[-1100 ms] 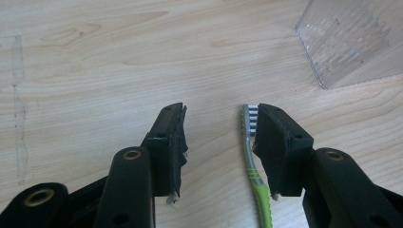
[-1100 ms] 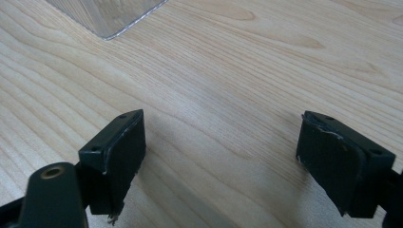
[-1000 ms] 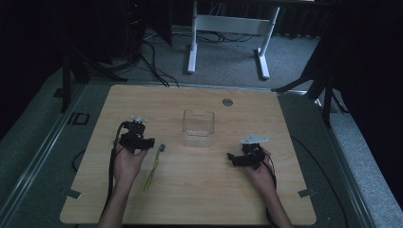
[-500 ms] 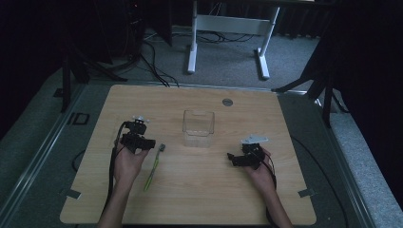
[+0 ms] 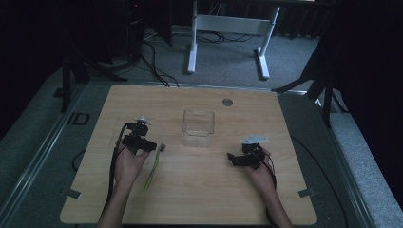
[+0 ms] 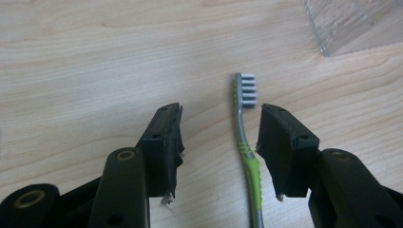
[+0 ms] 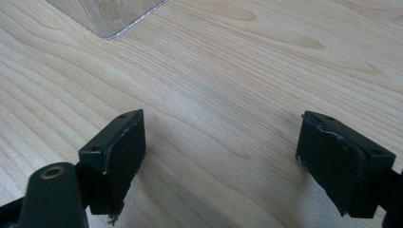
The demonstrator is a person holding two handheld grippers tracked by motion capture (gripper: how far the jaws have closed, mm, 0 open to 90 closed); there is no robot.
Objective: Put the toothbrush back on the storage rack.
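Dim studio floor and a white desk frame sit behind the pale wooden table (image 5: 190,190), and on that table the clear plastic box (image 5: 198,128) makes the handiest landmark. Everything that matters lies on the near side of the box. Near-left of it, the left gripper (image 5: 148,146) hovers low, with the green toothbrush (image 5: 154,167) just to its box-ward side; near-right of the box, well apart from the brush, waits the right gripper (image 5: 231,159), its jaws spread wide over bare wood with nothing between them.

So the left hand is clearly the nearer one. In the left gripper view the toothbrush (image 6: 248,152) runs lengthwise along the gripper's own pointing line, bristled head (image 6: 246,90) toward the box's corner (image 6: 351,23), handle trailing back toward the person. It lies flat inside the gap but off-centre, hugging the jaw on the box's side. The left gripper (image 6: 221,123) has just been opening its jaws; they now stand wide on either side of the handle and grip nothing. A squeeze across the handle looks feasible from this line-up, probably after dropping lower.
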